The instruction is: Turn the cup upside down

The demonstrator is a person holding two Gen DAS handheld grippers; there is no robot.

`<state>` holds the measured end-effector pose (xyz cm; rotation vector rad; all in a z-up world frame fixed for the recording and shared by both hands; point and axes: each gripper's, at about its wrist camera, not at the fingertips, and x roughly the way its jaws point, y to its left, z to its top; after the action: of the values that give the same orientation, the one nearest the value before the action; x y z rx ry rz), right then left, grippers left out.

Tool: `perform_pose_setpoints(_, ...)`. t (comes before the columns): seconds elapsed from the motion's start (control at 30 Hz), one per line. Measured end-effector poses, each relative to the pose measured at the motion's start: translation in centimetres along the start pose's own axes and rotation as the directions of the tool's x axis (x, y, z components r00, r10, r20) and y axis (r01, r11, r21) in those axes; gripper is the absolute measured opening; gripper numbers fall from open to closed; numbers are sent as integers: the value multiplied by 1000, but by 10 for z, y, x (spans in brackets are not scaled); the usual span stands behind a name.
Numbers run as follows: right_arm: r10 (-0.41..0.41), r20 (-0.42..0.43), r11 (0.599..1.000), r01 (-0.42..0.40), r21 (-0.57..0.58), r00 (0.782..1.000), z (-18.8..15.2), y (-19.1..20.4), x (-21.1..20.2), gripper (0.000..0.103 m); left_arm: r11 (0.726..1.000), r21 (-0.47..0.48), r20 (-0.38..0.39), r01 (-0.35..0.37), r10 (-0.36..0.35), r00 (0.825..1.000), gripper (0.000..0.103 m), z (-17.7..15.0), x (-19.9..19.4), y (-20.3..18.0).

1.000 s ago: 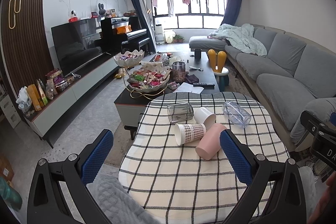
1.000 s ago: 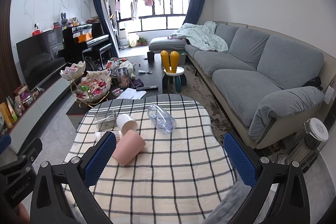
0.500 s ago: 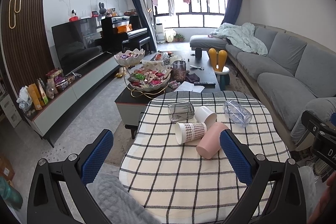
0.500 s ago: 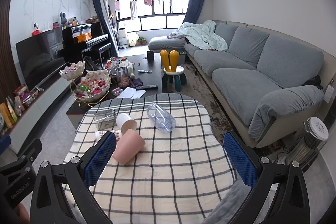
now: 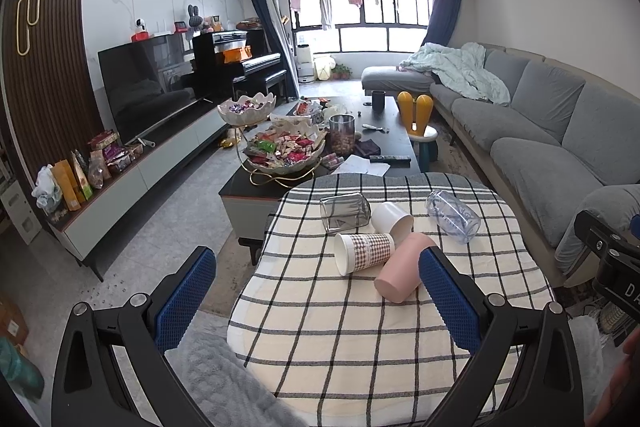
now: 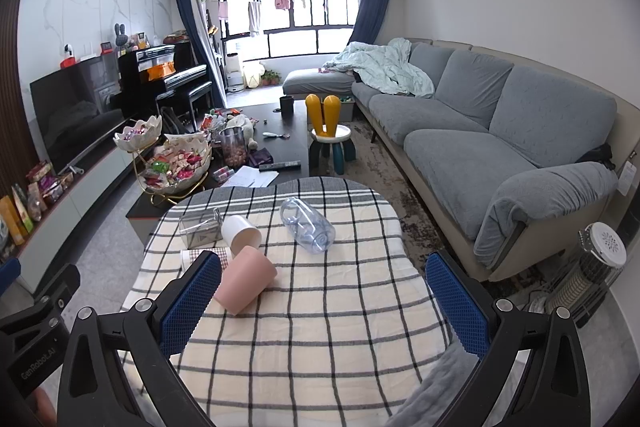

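The left tool (image 5: pixel 316 297) hangs above the near edge of the table (image 5: pixel 340 347) with its blue pads spread wide and nothing between them. The right tool (image 6: pixel 324 301) is just as wide and equally empty, hovering over the checked cloth on the sofa side.

Ahead of both lies a cluster of five vessels, all on their sides: a pink cup (image 5: pixel 402 273) nearest, touching a checked paper cup (image 5: pixel 362 251), a white cup (image 5: pixel 392 220) behind them, a steel cup (image 5: pixel 345 213) further back, and a clear cup (image 5: pixel 452 215) apart towards the sofa.

This looks like the approach step; no cup is gripped or turned yet. Next, I judge, one tool should close in on a single cup, likely the pink one, straddle its wall across the pads, then lift and rotate it mouth-down without nudging its neighbours.
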<state>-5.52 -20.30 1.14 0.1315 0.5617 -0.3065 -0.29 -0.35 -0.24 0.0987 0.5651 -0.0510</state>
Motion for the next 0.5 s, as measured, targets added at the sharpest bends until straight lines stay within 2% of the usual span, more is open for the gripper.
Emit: perform_pose_setpoints(0.5,0,2,1000,0,1,1000,-1,0,3,103,1000,0,-2,-1,1,1000,103,1,0,-2)
